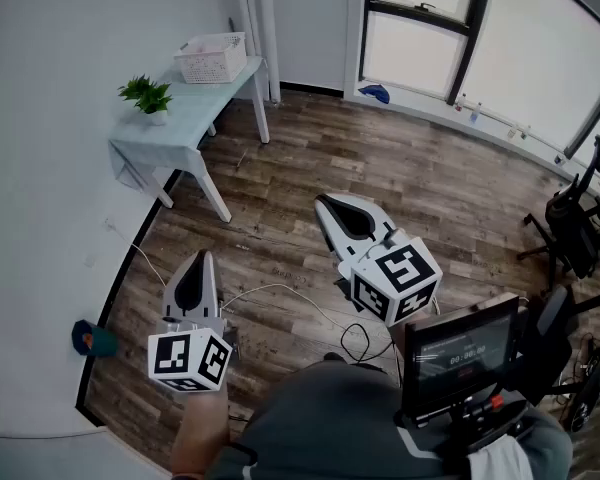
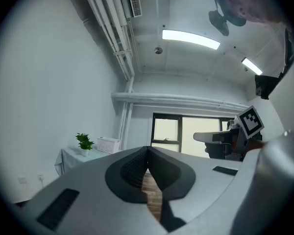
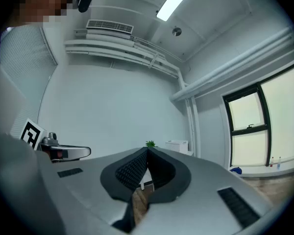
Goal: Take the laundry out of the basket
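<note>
Still far off: the laundry basket point(image 1: 212, 58) sits well apart on the table point(image 1: 185, 128).
I hold left tool point(image 1: 203, 258) and right tool point(image 1: 323, 202) pressed together, empty, likely for the walk over.

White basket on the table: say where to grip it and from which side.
Probably the top rim of the white basket, on its side facing the open floor: a thin upright edge for one jaw inside, one outside. Come from the room side of the table; the wall backs the other and the plant stands at the near end.
</note>
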`<state>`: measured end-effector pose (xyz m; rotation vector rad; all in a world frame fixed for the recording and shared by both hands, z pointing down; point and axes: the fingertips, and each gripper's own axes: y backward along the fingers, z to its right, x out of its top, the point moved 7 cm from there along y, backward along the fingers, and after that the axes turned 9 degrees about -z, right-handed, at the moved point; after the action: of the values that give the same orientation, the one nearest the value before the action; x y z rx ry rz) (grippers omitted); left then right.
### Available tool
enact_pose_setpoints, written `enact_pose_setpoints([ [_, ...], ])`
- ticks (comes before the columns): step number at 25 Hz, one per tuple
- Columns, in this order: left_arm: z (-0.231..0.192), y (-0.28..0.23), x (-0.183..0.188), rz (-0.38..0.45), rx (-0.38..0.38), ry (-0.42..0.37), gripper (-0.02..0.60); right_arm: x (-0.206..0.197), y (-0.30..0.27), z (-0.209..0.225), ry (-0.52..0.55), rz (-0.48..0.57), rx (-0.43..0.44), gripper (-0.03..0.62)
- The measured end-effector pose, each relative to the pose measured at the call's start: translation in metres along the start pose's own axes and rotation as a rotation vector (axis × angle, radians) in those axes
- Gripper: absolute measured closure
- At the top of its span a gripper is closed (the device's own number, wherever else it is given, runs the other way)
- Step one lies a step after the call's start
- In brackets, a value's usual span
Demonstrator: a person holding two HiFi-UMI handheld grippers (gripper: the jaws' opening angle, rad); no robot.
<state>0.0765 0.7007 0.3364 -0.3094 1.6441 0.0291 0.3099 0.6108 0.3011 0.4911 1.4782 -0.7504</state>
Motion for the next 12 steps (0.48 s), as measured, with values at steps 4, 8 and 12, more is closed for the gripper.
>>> enact_pose_setpoints([
  [4, -0.001, 0.0, 0.003, -0.008, 0.007, -0.005, 0.572, -0.002, -0.005, 0.001, -0.024, -0.014, -0.001, 0.576],
  [8, -0.002, 0.0, 0.004, -0.001, -0.006, 0.006, 0.572, -0.003, -0.007, 0.001, -0.039, -0.02, -0.025, 0.574],
  [12, -0.006, 0.003, 0.002, 0.018, -0.04, 0.04, 0.572, -0.007, -0.01, -0.009, -0.018, -0.026, -0.026, 0.574],
])
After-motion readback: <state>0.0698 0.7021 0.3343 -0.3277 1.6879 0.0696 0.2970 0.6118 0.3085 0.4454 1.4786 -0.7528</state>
